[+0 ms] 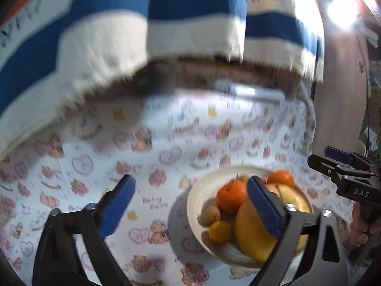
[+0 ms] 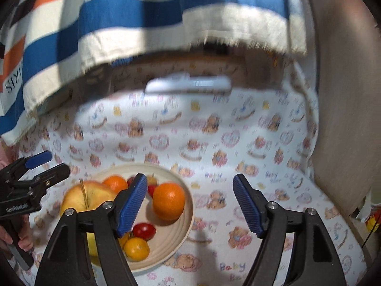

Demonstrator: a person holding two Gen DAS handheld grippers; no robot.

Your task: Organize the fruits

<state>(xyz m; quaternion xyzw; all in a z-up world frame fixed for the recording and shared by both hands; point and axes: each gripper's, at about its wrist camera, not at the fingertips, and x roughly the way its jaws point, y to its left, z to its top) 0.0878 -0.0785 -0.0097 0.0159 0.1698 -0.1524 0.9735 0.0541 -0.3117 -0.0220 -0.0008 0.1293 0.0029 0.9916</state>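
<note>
Two hand-held grippers point forward and slightly downward, side by side. The left gripper has its blue-padded jaws spread wide, with nothing between them. The right gripper also stands with its jaws apart and empty. Each gripper shows at the edge of the other's camera view, with part of a hand wrapped around its black handle; the fingers are blurred, so the exact grasp is probably a simple fist.

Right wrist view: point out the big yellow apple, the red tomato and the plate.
big yellow apple (image 2: 78,199), right wrist view, on its upper skin beside the stem.
red tomato (image 2: 144,230), right wrist view, on its glossy middle.
plate (image 2: 188,217), right wrist view, on its bare right rim.
</note>
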